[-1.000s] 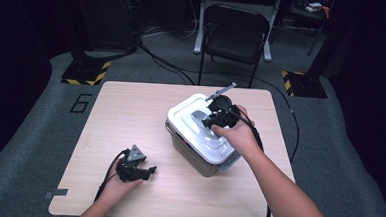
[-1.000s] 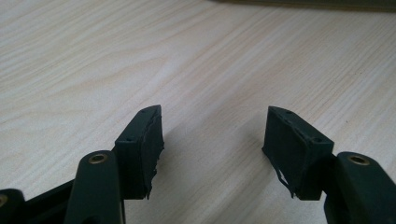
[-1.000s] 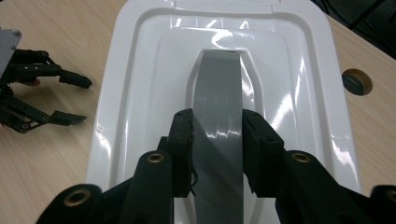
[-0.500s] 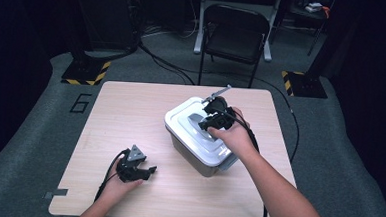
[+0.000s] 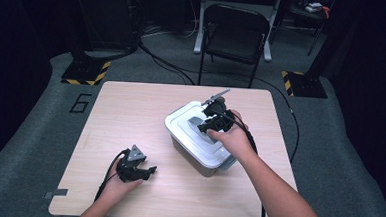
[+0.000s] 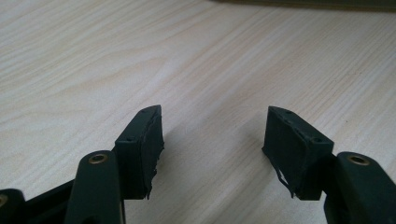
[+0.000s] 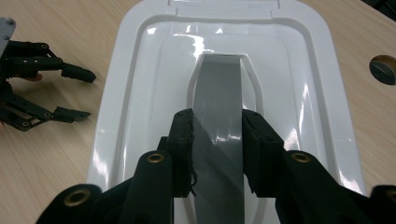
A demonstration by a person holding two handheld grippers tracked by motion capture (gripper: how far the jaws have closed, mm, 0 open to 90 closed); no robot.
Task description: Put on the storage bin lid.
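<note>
A white lidded bin (image 5: pixel 199 149) stands on the right half of the wooden table (image 5: pixel 131 110). Its lid (image 7: pixel 140 93) has a grey handle (image 7: pixel 218 93) along the middle. My right gripper (image 5: pixel 211 123) comes down onto the lid and is shut on that handle, with one pad against each side of it (image 7: pixel 217 135). My left gripper (image 5: pixel 150 170) rests on the table near the front edge, well left of the bin. Its jaws stand open over bare wood (image 6: pixel 212 135), with nothing between them. In the right gripper view the left gripper (image 7: pixel 86 94) lies beyond the lid's left edge.
A black folding chair (image 5: pixel 235 35) stands on the grey floor behind the table. A round hole (image 7: pixel 383 69) is set in the tabletop right of the bin. Cables trail from both grippers off the front edge.
My right gripper and the bin's lid have shifted slightly to the left. The left gripper has not moved.
</note>
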